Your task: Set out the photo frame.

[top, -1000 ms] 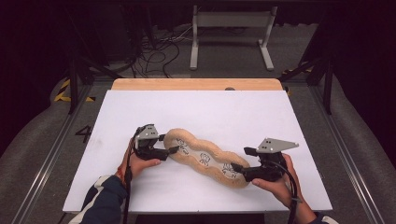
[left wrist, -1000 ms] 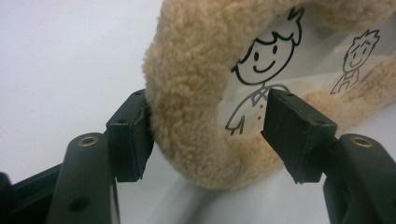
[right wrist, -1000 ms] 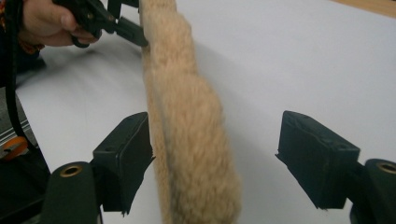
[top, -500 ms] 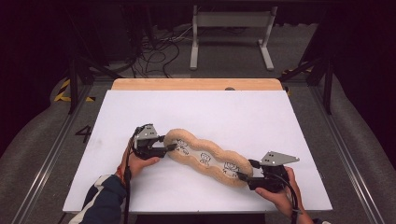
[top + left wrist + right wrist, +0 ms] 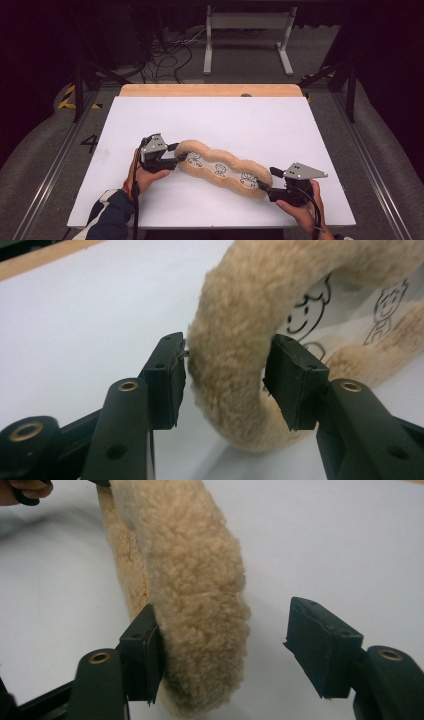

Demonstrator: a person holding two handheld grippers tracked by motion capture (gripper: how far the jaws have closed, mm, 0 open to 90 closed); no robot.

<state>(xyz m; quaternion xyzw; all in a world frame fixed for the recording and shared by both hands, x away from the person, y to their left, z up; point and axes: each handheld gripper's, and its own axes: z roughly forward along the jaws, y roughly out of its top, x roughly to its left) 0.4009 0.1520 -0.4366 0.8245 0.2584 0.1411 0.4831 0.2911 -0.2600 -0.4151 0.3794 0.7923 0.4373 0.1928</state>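
A long tan fleecy plush pad [image 5: 220,167], its white inside printed with cartoon figures, lies slantwise on the white board [image 5: 225,120]. My left gripper [image 5: 181,152] is at its far-left end. In the left gripper view both pads press the fleecy rim [image 5: 235,315], and the left gripper [image 5: 227,375] has just been opening a little. My right gripper [image 5: 266,181] is at the near-right end. Its jaws stand around the plush tip [image 5: 190,555]: one pad touches the fleece and the other stands clear. The right gripper [image 5: 225,645] has also just been opening.
A wooden strip [image 5: 210,90] borders the board's far edge. Behind it a grey metal stand [image 5: 247,35] and loose cables [image 5: 170,50] sit on the dark floor. Metal rails run along both sides. Bare board lies beyond the plush.
The right hand has come down and nearer with its gripper, and the plush's right end now lies lower and more stretched out. The left hand has stayed put.
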